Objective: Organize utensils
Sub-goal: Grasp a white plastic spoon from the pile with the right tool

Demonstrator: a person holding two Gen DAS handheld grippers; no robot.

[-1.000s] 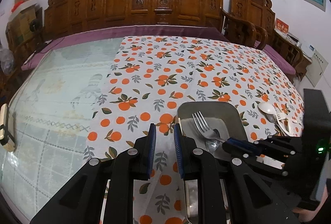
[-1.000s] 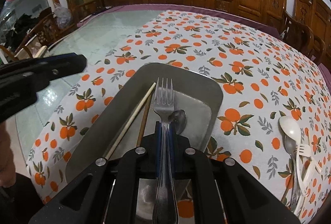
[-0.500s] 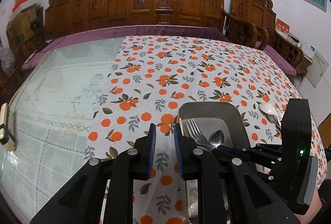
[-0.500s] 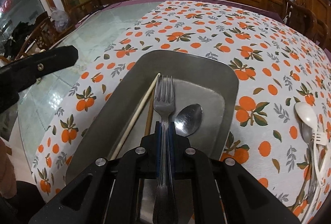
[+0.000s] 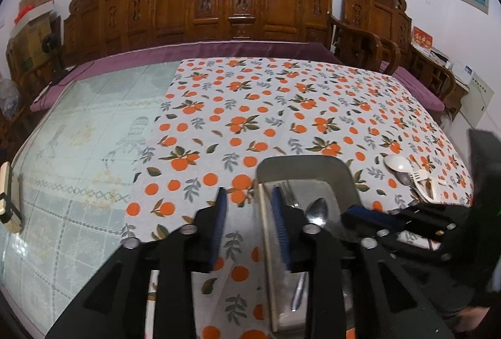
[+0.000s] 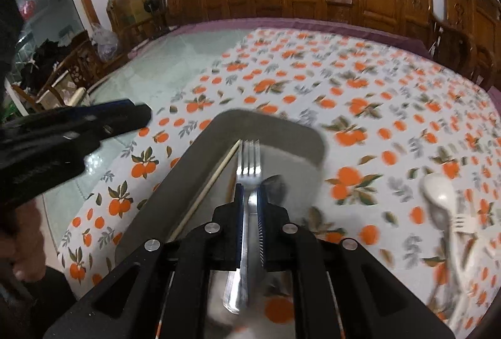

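A grey metal tray [image 6: 194, 182] [image 5: 300, 166] lies on the orange-print tablecloth. In it are a steel fork [image 6: 249, 163], a pale chopstick [image 6: 213, 179] [image 5: 266, 229] and a steel spoon [image 5: 317, 210] [image 6: 275, 185]. My right gripper [image 6: 249, 191] sits low over the tray with its jaws slightly parted around the fork's neck, no longer pinching it. It shows from the side in the left wrist view [image 5: 357, 212]. My left gripper [image 5: 247, 198] is open and empty, straddling the tray's left rim.
A loose pile of utensils lies right of the tray: a white spoon [image 6: 438, 191] [image 5: 396, 163], a white plastic fork [image 6: 463, 221] [image 5: 421, 176] and metal pieces. Carved wooden chairs [image 5: 235, 3] line the far edge. Bare glass tabletop [image 5: 78, 135] lies left.
The right gripper has let go of the fork, which now lies in the tray beside the spoon. The left gripper has opened wider and shifted right over the tray's rim.
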